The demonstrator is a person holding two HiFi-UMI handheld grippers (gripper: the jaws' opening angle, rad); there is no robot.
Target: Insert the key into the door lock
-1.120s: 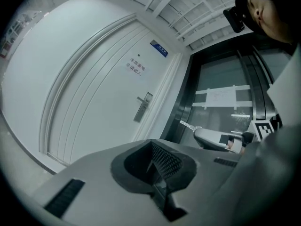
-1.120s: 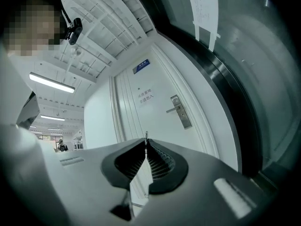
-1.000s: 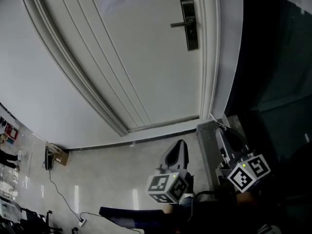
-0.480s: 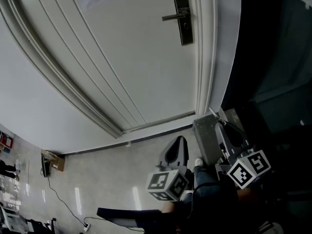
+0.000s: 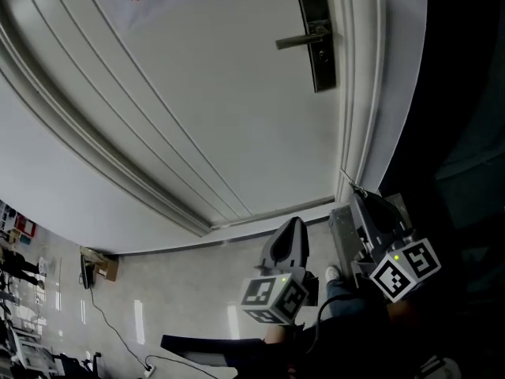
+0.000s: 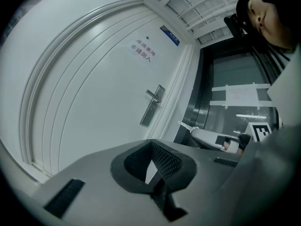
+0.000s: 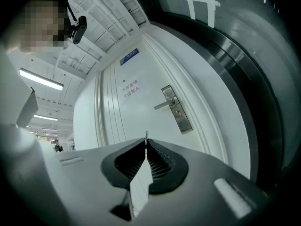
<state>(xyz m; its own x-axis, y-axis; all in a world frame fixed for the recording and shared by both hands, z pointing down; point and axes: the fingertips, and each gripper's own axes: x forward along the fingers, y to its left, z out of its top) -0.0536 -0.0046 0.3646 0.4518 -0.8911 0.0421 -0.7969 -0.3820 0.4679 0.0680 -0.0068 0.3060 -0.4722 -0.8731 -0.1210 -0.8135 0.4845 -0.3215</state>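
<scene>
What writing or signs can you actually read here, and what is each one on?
"非请勿", in red, on the white paper notice stuck to the door; the rest is cut off by the picture's edge.
Blue plaque above the door: too small to read.
Paper sheet on the glass: too blurred to read.
Marker cubes: black-and-white patterns only, no words.

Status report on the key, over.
Left gripper shut, empty. Right gripper shut on key. Door lock ahead, key not yet in. Nothing in the way.
</scene>
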